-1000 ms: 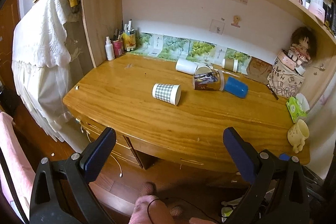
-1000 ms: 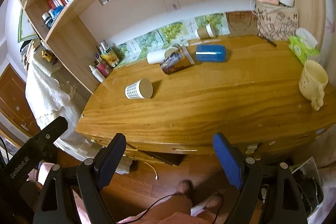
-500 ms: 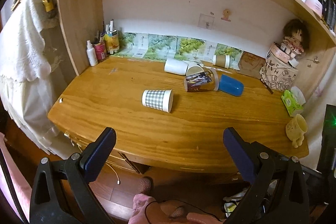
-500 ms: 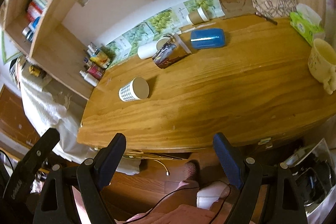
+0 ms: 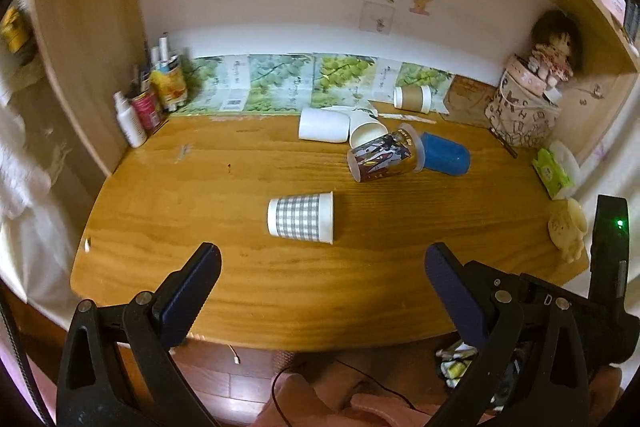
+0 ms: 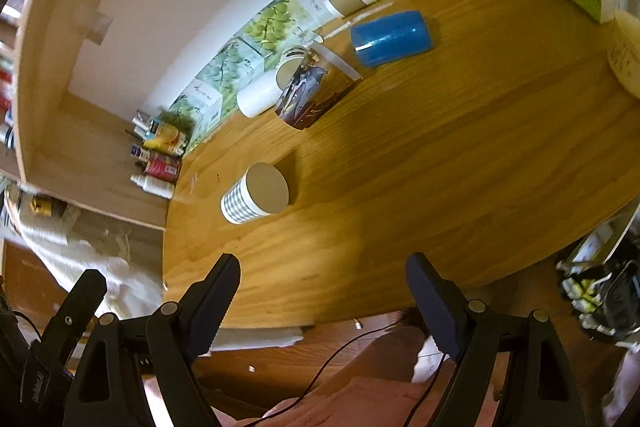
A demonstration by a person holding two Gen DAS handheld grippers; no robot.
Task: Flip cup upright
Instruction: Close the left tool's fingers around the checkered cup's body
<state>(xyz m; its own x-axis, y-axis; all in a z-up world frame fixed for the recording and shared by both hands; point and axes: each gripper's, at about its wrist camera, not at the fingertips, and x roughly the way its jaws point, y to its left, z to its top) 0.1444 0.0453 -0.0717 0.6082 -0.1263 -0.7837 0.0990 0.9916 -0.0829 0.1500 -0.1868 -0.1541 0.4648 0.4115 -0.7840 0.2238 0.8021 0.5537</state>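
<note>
A grey-checked paper cup [image 5: 301, 217] lies on its side in the middle of the wooden desk [image 5: 280, 291], mouth to the right. It also shows in the right wrist view [image 6: 256, 195], mouth facing me. My left gripper [image 5: 322, 273] is open and empty, over the desk's front edge, short of the cup. My right gripper [image 6: 322, 285] is open and empty, near the front edge, to the right of the cup.
Further back lie a picture-printed cup [image 5: 382, 157], a blue cup [image 5: 446, 151], two white cups [image 5: 324, 125] and a brown cup [image 5: 412, 98]. Bottles [image 5: 150, 99] stand at the back left. A cream mug [image 5: 566, 227] and green tissue pack [image 5: 554, 173] sit right.
Both grippers have moved forward toward the desk; the cups look larger and closer. The right wrist view has tilted. Nothing on the desk has moved.
</note>
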